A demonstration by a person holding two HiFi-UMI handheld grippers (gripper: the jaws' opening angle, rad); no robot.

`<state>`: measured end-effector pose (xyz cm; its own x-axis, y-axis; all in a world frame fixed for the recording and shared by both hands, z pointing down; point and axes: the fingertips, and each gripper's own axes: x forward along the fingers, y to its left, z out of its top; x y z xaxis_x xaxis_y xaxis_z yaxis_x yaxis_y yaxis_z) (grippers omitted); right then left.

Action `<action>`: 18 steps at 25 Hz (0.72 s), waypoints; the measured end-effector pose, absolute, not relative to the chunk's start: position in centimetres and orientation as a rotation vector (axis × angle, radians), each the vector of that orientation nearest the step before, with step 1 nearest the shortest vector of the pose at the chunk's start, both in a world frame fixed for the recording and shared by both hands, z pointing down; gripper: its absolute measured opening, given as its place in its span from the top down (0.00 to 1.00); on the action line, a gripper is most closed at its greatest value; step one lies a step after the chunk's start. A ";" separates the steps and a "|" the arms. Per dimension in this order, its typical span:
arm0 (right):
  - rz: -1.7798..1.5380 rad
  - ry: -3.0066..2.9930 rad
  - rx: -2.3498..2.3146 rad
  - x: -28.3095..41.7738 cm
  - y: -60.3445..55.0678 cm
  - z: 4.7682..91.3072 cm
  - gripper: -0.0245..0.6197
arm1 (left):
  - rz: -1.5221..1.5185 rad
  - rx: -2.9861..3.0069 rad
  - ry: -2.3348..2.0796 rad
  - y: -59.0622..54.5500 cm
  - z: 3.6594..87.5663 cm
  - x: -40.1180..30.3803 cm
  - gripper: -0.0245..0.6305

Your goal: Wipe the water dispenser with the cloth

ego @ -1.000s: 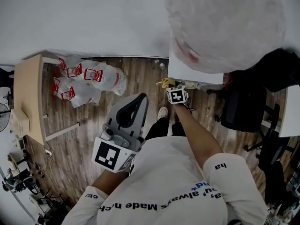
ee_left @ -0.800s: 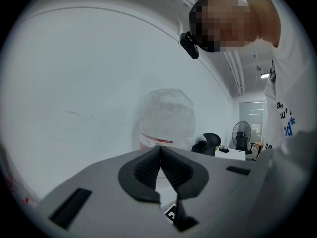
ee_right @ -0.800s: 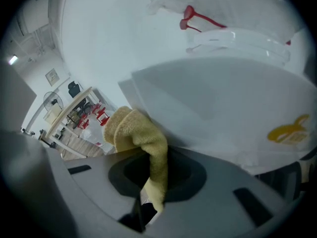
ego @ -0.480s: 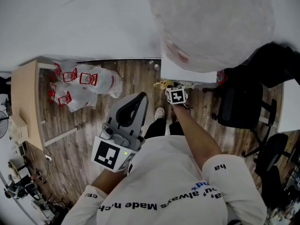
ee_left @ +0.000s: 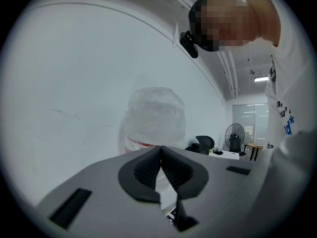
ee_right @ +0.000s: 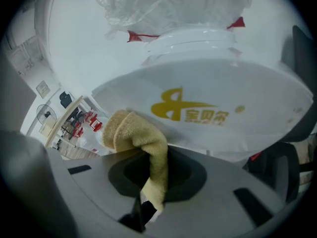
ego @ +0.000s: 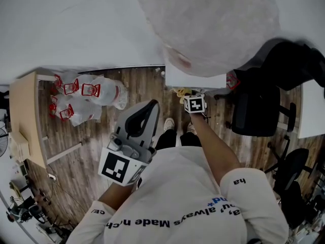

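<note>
Yellow terry cloth (ee_right: 141,138): one piece, clamped between the jaws of the right hand-held gripper (ee_right: 151,157). A strip hangs down through the jaws and a bunched end rises above them. The bunch lies at the lower edge of the dispenser's front panel; whether it actually touches cannot be told. In the head view the cloth shows as a yellow patch just beside the gripper's marker cube.

White dispenser (ee_right: 208,108): glossy front panel with a gold logo and gold characters, directly ahead of the right gripper and close to it.

Clear bottle (ee_right: 168,4): seated on top of the dispenser, with a crinkled surface and red tabs at the neck. It fills the upper right of the head view.

Left hand-held gripper (ee_left: 161,152): jaws pressed together with nothing between them. It is held at the person's chest, well apart from the dispenser, and points toward the bottle and the white wall.

Wood-plank floor (ego: 96,151): carries several white bags (ego: 86,98) with red print, next to a pale counter (ego: 23,116).

Black chair (ego: 256,111): stands right of the dispenser.
</note>
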<state>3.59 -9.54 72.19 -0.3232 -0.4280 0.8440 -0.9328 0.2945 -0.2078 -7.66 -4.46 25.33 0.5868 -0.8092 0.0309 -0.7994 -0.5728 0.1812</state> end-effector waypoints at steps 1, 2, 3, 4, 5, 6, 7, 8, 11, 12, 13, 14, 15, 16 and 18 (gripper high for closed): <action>0.954 -1.885 1.220 3.9 -9.5 72.1 0.87 | -0.082 2.641 -1.346 -4.4 25.3 -7.4 0.93; 0.958 -1.883 1.225 4.3 -9.5 72.1 0.87 | -0.083 2.644 -1.341 -4.4 25.2 -7.2 0.93; 0.962 -1.881 1.229 4.7 -9.5 72.0 0.87 | -0.083 2.647 -1.336 -4.4 25.2 -6.9 0.93; 0.965 -1.879 1.234 5.2 -9.4 72.0 0.87 | -0.084 2.650 -1.331 -4.3 25.2 -6.7 0.93; 0.967 -1.877 1.241 5.6 -9.4 71.9 0.87 | -0.085 2.652 -1.327 -4.2 25.3 -6.4 0.93; 0.970 -1.876 1.248 6.1 -9.4 71.9 0.87 | -0.085 2.654 -1.323 -4.2 25.3 -6.1 0.93; 0.973 -1.873 1.255 6.6 -9.4 71.8 0.87 | -0.086 2.656 -1.319 -4.2 25.3 -5.9 0.93; 0.976 -1.870 1.261 7.1 -9.4 71.8 0.87 | -0.086 2.657 -1.316 -4.1 25.3 -5.7 0.93; 0.985 -1.866 1.271 8.2 -9.4 71.7 0.87 | -0.086 2.663 -1.305 -4.1 25.4 -5.2 0.93; 0.987 -1.867 1.274 8.4 -9.4 71.6 0.87 | -0.086 2.665 -1.302 -4.0 25.4 -5.0 0.93; 0.988 -1.867 1.279 8.7 -9.4 71.5 0.87 | -0.086 2.667 -1.299 -4.0 25.4 -4.9 0.93; 0.989 -1.865 1.286 9.0 -9.4 71.4 0.87 | -0.086 2.669 -1.296 -4.0 25.4 -4.7 0.93; 0.989 -1.861 1.294 9.4 -9.4 71.4 0.87 | -0.087 2.670 -1.294 -3.9 25.4 -4.6 0.93; 0.991 -1.857 1.302 9.8 -9.3 71.3 0.87 | -0.088 2.672 -1.292 -3.9 25.3 -4.5 0.93; 0.992 -1.848 1.318 10.9 -9.3 71.3 0.87 | -0.090 2.675 -1.289 -3.8 25.3 -4.2 0.93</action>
<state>10.88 -9.32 71.27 -0.2811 -0.4624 0.8409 -0.9564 0.2076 -0.2056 -4.22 -3.82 25.27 0.6241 -0.7811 0.0198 -0.7708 -0.6113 0.1793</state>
